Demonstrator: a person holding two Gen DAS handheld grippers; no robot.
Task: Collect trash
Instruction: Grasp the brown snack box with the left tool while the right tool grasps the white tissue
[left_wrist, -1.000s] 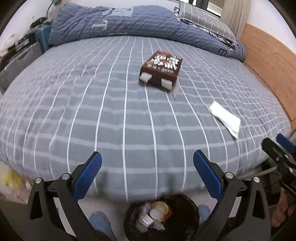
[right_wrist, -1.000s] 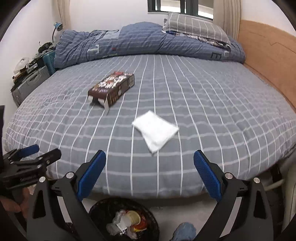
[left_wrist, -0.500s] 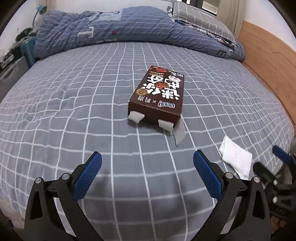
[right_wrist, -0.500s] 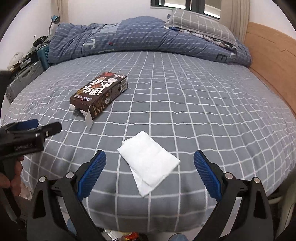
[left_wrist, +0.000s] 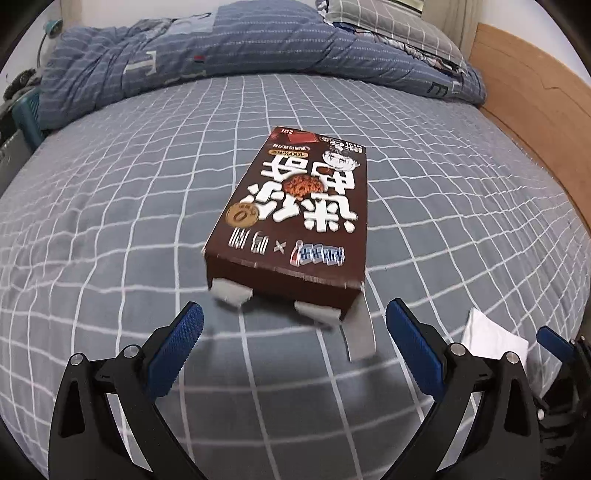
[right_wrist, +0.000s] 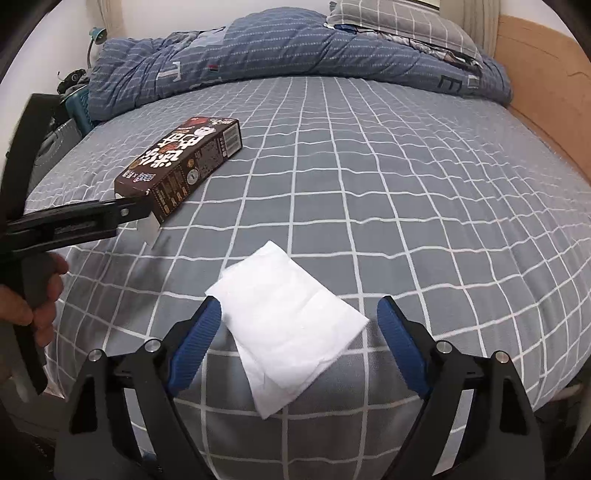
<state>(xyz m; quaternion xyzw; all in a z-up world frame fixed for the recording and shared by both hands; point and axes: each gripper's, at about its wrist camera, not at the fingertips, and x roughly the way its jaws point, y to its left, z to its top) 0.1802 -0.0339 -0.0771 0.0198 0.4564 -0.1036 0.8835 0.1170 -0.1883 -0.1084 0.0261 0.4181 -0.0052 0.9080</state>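
Observation:
A brown cookie box (left_wrist: 295, 221) lies flat on the grey checked bed (left_wrist: 110, 221), its opened end with loose flaps facing me. My left gripper (left_wrist: 295, 347) is open, just short of that end, jaws wider than the box. The box also shows in the right wrist view (right_wrist: 181, 166), with the left gripper's finger (right_wrist: 85, 218) at its open end. A white tissue (right_wrist: 288, 325) lies flat near the bed's front edge. My right gripper (right_wrist: 299, 343) is open, with the tissue's near half between its fingers. The tissue also shows in the left wrist view (left_wrist: 495, 339).
A rumpled blue duvet (right_wrist: 295, 48) and a checked pillow (right_wrist: 402, 22) lie at the bed's far end. A wooden side board (right_wrist: 546, 85) runs along the right. Cluttered furniture (right_wrist: 70, 110) stands left of the bed.
Both grippers have moved forward and down over the bed. The left has closed in on the box's open end, the right on the tissue. The trash bin has dropped out of view.

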